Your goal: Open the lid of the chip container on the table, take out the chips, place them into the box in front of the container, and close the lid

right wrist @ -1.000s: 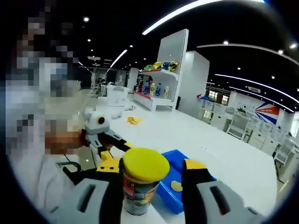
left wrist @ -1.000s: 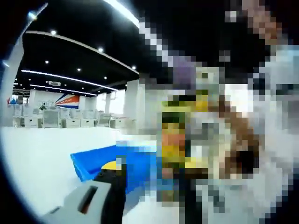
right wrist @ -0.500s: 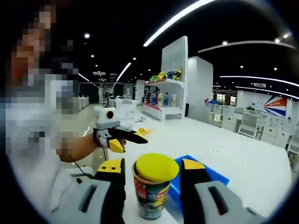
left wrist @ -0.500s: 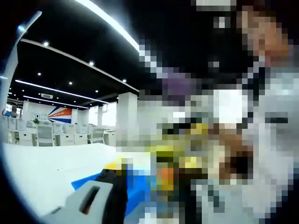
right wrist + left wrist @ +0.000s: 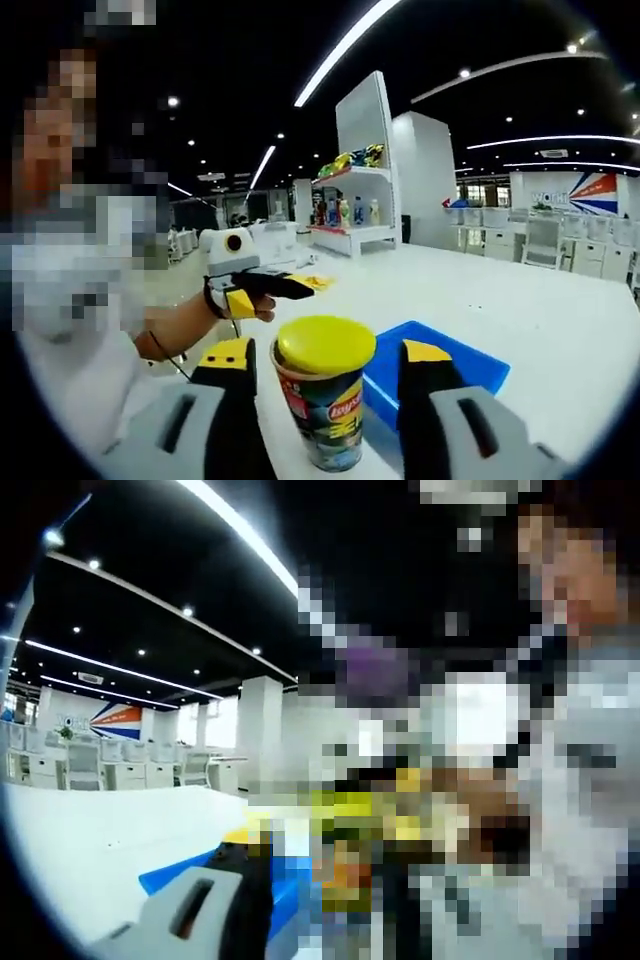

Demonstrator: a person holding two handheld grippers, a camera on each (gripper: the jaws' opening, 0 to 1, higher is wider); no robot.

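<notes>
Chip container: a round tube with a green, red and dark printed wrapper (image 5: 332, 420) stands upright on the white table (image 5: 560, 330), seen in the right gripper view between the right gripper's 2 jaws.
Lid: a flat yellow plastic lid (image 5: 325, 344) sits on top of the tube, closed.
Right gripper: the grey tool with black jaws and yellow tips (image 5: 327, 352) brackets the tube, 1 jaw on each side; a gap shows between each jaw and the tube wall, so the jaws stand wide and hold nothing.
Box: a shallow blue plastic box (image 5: 455, 363) lies on the table just behind the tube and to its right in the right gripper view; in the left gripper view a blue corner of it (image 5: 180, 872) shows past that tool's jaw.
Left gripper: the white tool with black and yellow jaws (image 5: 300, 288) hangs above the table, held in a person's hand (image 5: 240, 303), left of and above the lid, apart from it; its 2 tips lie close together, narrow, with nothing between them.
Left gripper view: 1 grey and black jaw rises at the bottom; the other side is blurred over, so I cannot tell more from here.
Background: a white shelf unit with coloured bottles (image 5: 350, 200) stands beyond the table.
</notes>
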